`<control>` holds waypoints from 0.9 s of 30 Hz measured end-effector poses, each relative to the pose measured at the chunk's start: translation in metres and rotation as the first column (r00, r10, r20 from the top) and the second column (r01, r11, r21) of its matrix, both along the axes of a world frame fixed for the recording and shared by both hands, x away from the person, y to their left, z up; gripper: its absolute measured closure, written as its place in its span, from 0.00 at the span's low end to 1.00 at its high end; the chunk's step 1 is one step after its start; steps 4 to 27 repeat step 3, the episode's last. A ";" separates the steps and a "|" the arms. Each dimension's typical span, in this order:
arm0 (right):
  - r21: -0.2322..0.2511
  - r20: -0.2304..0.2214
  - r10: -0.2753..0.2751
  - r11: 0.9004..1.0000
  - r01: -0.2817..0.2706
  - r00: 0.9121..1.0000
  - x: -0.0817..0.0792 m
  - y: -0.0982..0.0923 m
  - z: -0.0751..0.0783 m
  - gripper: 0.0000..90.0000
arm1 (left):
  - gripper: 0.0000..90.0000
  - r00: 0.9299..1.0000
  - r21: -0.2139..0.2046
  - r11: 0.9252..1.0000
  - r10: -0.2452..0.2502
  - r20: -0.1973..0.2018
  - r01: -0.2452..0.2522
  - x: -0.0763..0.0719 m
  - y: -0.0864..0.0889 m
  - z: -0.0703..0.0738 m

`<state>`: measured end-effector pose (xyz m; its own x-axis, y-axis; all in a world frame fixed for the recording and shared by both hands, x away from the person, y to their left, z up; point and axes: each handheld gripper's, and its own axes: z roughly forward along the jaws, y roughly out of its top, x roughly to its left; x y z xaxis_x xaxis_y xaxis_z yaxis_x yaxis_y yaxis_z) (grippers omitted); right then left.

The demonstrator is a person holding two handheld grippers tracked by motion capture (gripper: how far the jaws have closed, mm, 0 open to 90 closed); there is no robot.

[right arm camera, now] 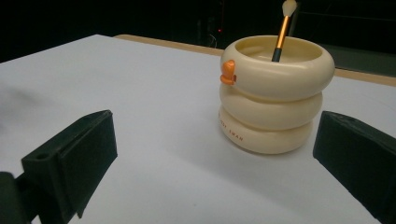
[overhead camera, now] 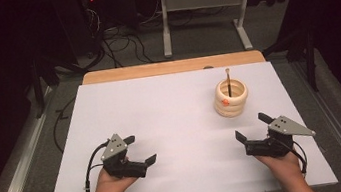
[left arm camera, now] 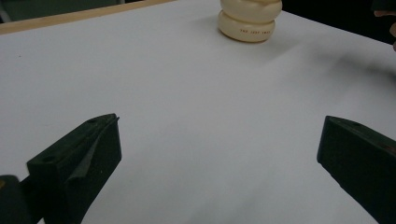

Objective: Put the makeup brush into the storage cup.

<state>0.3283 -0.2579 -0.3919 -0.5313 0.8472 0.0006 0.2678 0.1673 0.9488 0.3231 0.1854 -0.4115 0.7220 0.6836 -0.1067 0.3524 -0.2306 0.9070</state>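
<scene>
Cream ringed holder (overhead camera: pixel 231 98) sits far right on the white table (overhead camera: pixel 163 127), a brush (right arm camera: pixel 282 31) standing upright in it and a small orange knob (right arm camera: pixel 228 72) on its top ring. Right gripper (overhead camera: pixel 252 128) is near it, left gripper (overhead camera: pixel 140 149) well apart; both spread wide, holding nothing. Only bare tabletop lies between them and the holder.
</scene>
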 end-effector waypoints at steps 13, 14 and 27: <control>0.003 -0.001 0.001 1.000 -0.001 1.000 0.000 0.000 0.000 0.01 | 0.01 1.000 -0.002 1.000 0.001 0.000 -0.001 0.000 0.000 0.000; 0.003 -0.001 0.001 1.000 -0.001 1.000 0.000 0.000 0.000 0.01 | 0.01 1.000 -0.002 1.000 0.001 0.000 -0.001 0.000 0.000 0.000; 0.003 -0.001 0.001 1.000 -0.001 1.000 0.000 0.000 0.000 0.01 | 0.01 1.000 -0.002 1.000 0.001 0.000 -0.001 0.000 0.000 0.000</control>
